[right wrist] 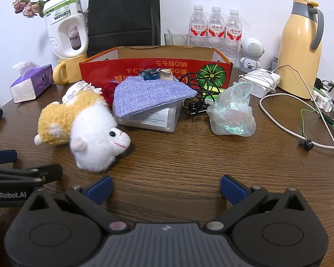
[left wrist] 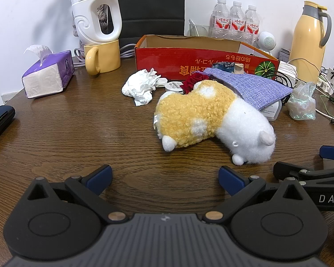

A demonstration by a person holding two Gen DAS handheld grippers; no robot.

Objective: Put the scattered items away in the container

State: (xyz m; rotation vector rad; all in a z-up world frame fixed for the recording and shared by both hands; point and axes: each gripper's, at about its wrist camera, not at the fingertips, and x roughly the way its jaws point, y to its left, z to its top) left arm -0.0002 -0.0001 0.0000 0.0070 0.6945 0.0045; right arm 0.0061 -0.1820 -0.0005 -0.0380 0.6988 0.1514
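- Fingers of the left gripper (left wrist: 164,179) and right gripper (right wrist: 166,185) are gaping fully, gripping nothing
- Plush toy (right wrist: 86,129) is lying before the red box (right wrist: 155,66)

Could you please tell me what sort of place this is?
Probably a home or office desk: a wooden table against a wall, cluttered with a tissue box, water bottles and charger cables.

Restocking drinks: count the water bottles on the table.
3: the water bottles stand side by side behind the red box, left of the yellow flask. More could be hidden behind them.
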